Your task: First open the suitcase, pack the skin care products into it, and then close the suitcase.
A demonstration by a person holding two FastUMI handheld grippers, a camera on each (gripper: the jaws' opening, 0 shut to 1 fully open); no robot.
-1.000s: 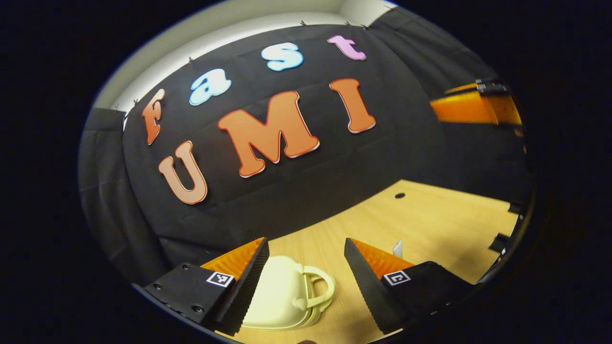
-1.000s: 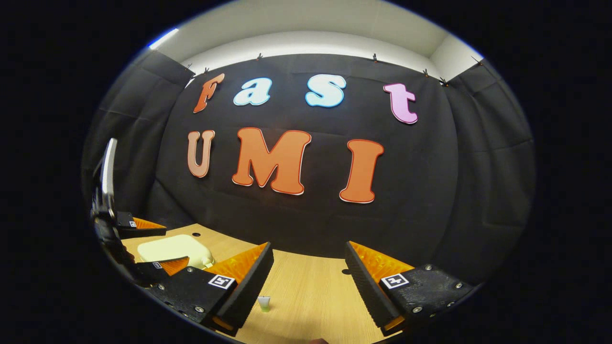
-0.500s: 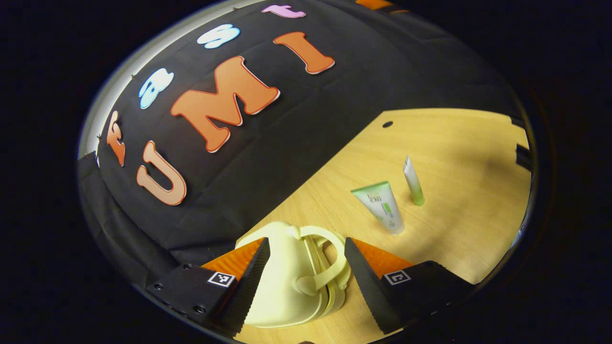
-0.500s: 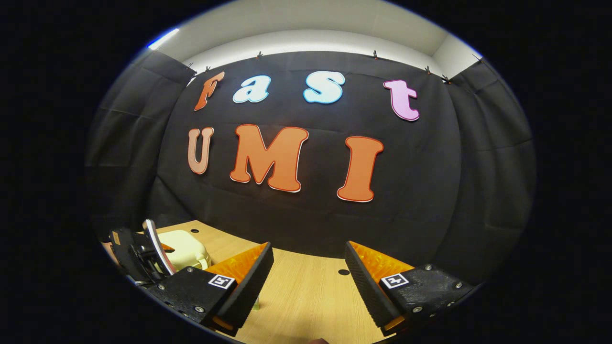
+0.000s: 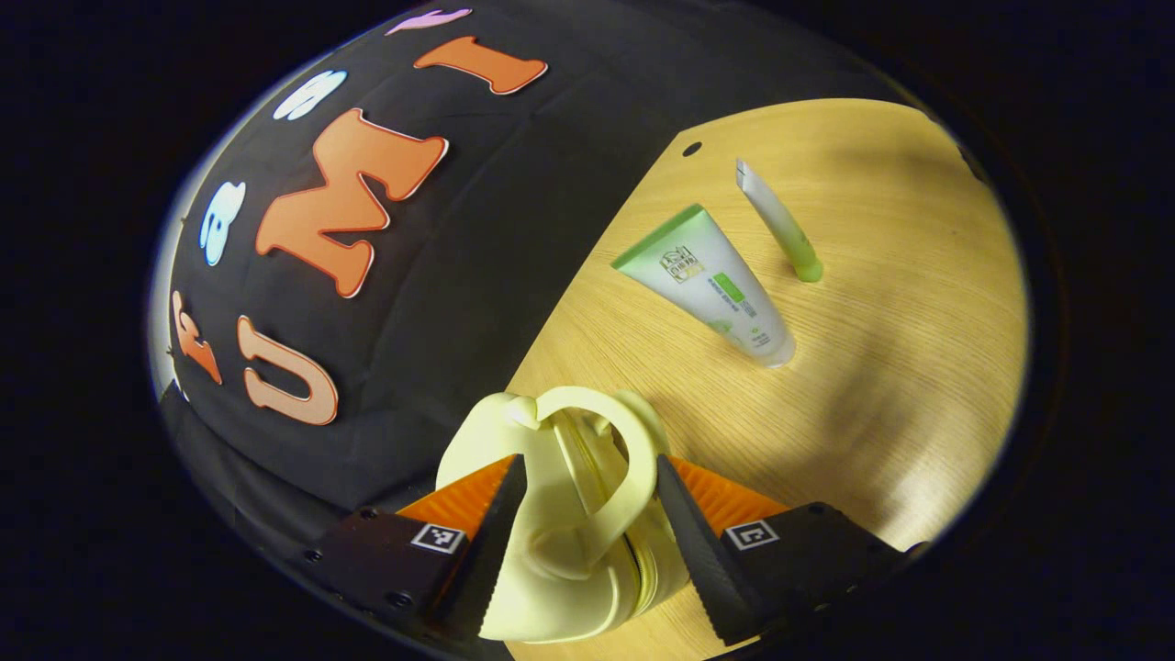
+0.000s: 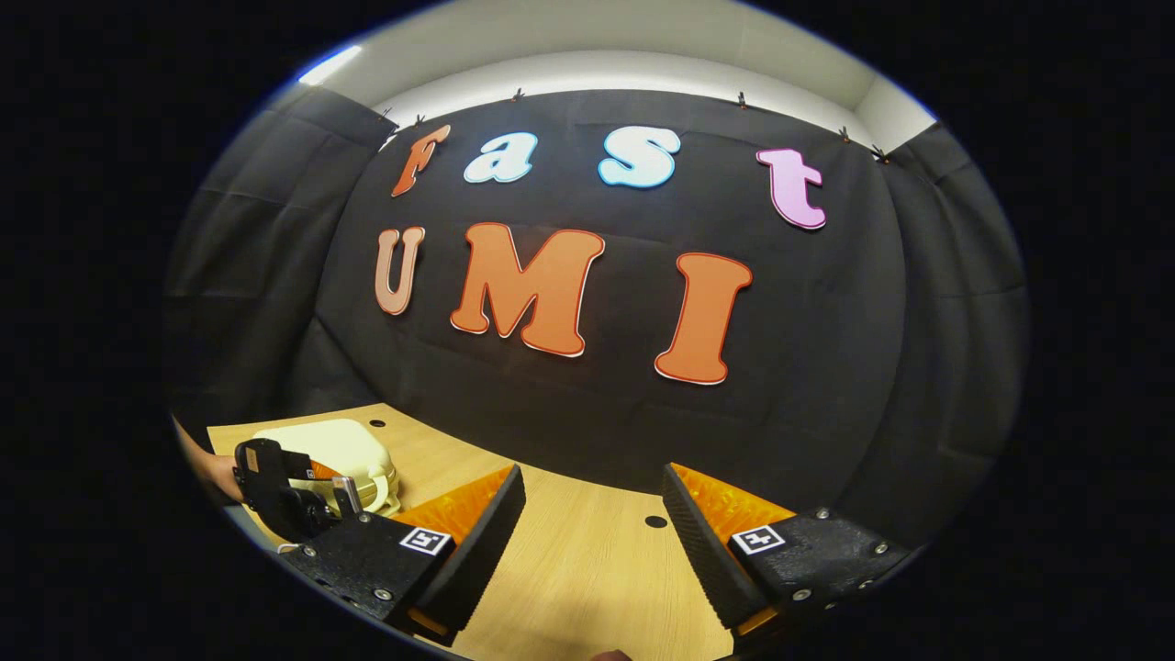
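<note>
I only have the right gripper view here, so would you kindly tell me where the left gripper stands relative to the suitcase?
Observer: The left gripper is open, its fingers either side of the handle of the cream suitcase.
Operator: Thank you. Is the suitcase open yet?
Observer: No, its two halves look closed together in the left gripper view.
Operator: Where are the skin care products?
Observer: A wide green-and-white tube and a slim tube stand cap-down on the table, beyond the suitcase.
</note>
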